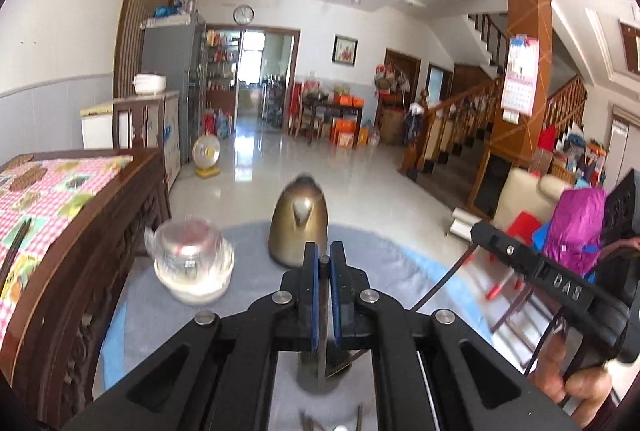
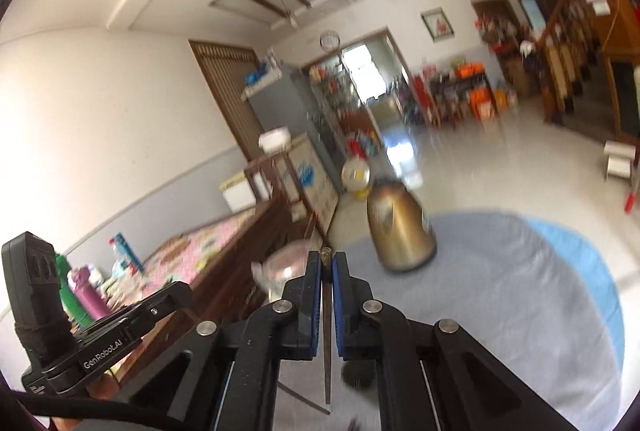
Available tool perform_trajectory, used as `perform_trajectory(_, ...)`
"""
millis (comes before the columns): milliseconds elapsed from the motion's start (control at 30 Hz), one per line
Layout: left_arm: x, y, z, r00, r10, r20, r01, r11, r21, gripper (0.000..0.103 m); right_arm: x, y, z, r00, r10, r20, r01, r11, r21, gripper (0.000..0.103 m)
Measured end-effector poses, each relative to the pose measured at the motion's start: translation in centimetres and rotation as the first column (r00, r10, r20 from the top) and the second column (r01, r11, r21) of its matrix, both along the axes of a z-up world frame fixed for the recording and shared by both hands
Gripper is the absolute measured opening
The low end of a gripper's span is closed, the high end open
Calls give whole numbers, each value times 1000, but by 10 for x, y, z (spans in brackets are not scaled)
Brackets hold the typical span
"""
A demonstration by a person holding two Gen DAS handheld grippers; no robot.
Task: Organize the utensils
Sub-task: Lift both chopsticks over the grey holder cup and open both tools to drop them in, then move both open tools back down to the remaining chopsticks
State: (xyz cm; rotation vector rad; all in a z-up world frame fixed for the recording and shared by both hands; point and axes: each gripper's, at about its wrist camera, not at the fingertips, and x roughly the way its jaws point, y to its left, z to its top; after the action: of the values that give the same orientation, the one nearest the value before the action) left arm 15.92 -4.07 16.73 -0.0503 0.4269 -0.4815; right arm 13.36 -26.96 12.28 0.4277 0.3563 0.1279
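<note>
blurred kettle (image 2: 401, 230), glass teapot (image 1: 191, 261)

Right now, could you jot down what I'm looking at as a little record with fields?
Setting: round table with a pale blue cloth, in a large tiled room
Left tool: shut on a thin chopstick
Right tool: shut on a dark chopstick
Holder: metal cup below the left tool
Kettle: bronze kettle, upright on the table
Glassware: clear glass teapot, left of the kettle

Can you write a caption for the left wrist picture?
Left gripper clamps a thin dark chopstick above a metal cup, facing a brass-coloured kettle.
</note>
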Motion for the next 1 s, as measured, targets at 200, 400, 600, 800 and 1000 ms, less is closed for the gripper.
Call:
perform_trajectory(200, 36, -12, -18, 999, 43, -27, -45, 997, -64, 6, 20, 12, 15, 997, -57, 51, 63, 992, -108, 6)
perform_trajectory(400, 70, -18, -86, 983, 80, -166, -84, 996, -15, 6, 52, 17, -38, 996, -50, -72, 39, 988, -148, 6)
perform_trajectory(600, 54, -9, -100, 976, 67, -207, -64, 998, 21, 33, 61, 2, -80, 976, 7, -219, -22, 997, -69, 10)
perform_trajectory(800, 8, 22, -102, 985, 74, -159, -66, 996, 52, 60, 19, -21, -89, 978, 2, -206, -2, 1000, -2, 49)
perform_trajectory(1000, -35, 55, -146, 967, 132, -220, -107, 987, 120, 60, -48, -32, -87, 991, -18, -136, 21, 999, 26, 66)
